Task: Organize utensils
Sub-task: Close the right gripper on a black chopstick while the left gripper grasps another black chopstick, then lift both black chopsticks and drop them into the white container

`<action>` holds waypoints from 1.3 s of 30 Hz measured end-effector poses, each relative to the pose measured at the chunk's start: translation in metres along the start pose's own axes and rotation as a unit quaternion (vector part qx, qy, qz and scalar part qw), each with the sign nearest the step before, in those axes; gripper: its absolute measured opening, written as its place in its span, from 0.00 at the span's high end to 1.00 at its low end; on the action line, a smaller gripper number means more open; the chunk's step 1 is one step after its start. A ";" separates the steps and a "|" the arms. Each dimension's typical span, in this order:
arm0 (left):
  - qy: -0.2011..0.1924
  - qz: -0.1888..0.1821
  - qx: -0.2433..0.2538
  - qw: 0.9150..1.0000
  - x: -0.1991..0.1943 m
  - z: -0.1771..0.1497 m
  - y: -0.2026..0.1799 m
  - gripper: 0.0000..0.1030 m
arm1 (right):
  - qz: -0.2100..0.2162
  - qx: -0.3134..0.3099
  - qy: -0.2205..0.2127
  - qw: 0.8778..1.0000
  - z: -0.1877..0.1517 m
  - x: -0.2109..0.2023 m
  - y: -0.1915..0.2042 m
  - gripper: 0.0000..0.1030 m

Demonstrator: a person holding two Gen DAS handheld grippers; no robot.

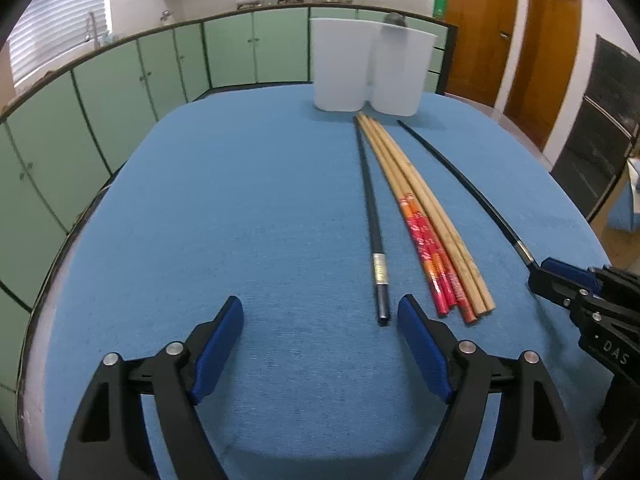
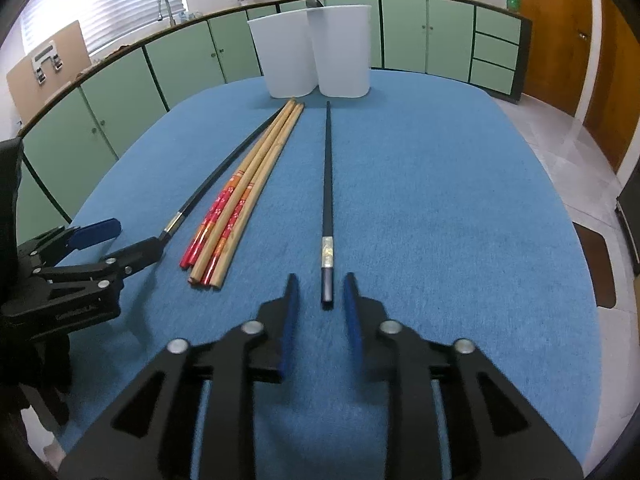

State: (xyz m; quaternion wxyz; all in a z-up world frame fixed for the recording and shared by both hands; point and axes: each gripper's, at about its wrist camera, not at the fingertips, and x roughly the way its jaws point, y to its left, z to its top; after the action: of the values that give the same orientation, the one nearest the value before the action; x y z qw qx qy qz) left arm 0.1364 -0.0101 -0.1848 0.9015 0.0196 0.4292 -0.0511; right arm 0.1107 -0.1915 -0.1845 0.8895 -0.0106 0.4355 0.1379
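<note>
My left gripper (image 1: 320,312) sits at the bottom centre of its own view, fingers spread wide with only blue cloth (image 1: 240,200) between them. A black chopstick (image 1: 372,216) lies just beside the right finger (image 1: 424,348), its butt end level with that fingertip but outside the gap; nothing is held.

My right gripper (image 2: 320,292) fills the bottom of its view, fingers parted a modest way. A second black chopstick (image 2: 327,200) runs straight up the middle of that frame, and its butt end lies in the mouth of the gap, clear of both pads, flat on the cloth. So it is loose, not gripped.

Between the two black sticks lies a bundle of wooden chopsticks (image 1: 420,216), some with red and orange patterned ends, touching one another. In the right view they sit left of centre, the left gripper at the left edge beyond them.

All tips point toward two white bins (image 1: 372,68) standing side by side, touching, at the far end of the cloth, upper centre in both views. A dark rounded thing pokes above the bins' rims; I cannot tell what it is.
</note>
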 end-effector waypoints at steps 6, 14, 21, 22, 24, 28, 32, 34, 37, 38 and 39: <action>0.004 0.006 0.008 1.000 0.000 -0.001 -0.004 0.24 | -0.004 -0.004 0.001 1.000 -0.005 -0.003 0.000 0.73; 0.004 0.004 0.000 1.000 0.004 0.002 -0.003 0.31 | -0.006 -0.004 -0.001 1.000 -0.003 0.000 0.001 0.73; -0.001 -0.015 0.011 1.000 0.004 0.003 -0.015 0.67 | -0.019 -0.014 0.000 1.000 -0.003 0.003 0.006 0.92; -0.002 -0.014 0.012 1.000 0.005 0.003 -0.016 0.72 | -0.018 -0.015 0.000 1.000 -0.003 0.004 0.006 0.94; -0.002 -0.020 0.018 1.000 0.005 0.004 -0.020 0.85 | -0.020 -0.016 0.000 1.000 -0.003 0.004 0.008 0.94; -0.001 -0.031 0.015 0.999 0.006 0.006 -0.024 0.93 | -0.014 -0.011 -0.004 1.000 -0.002 0.003 0.006 0.94; -0.003 -0.042 0.005 0.999 -0.001 0.007 -0.020 0.93 | -0.010 -0.012 -0.019 1.000 0.000 -0.008 0.006 0.94; -0.014 -0.038 0.007 0.999 -0.013 0.010 -0.018 0.93 | -0.009 -0.015 -0.031 0.999 0.004 -0.017 0.006 0.94; -0.040 -0.036 0.009 0.999 -0.037 0.020 -0.015 0.93 | -0.003 -0.013 -0.050 0.999 0.013 -0.032 0.004 0.94; -0.049 -0.036 0.010 0.998 -0.044 0.023 -0.014 0.93 | -0.002 -0.014 -0.060 0.998 0.018 -0.038 0.004 0.94; -0.058 -0.035 0.011 0.998 -0.052 0.027 -0.013 0.93 | -0.001 -0.015 -0.069 0.997 0.022 -0.045 0.004 0.94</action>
State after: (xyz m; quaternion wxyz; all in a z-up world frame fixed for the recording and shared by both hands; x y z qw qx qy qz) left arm 0.1236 -0.0208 -0.1276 0.9223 0.0115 0.3760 -0.0887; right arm 0.1001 -0.1956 -0.1353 0.9174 -0.0154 0.3707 0.1439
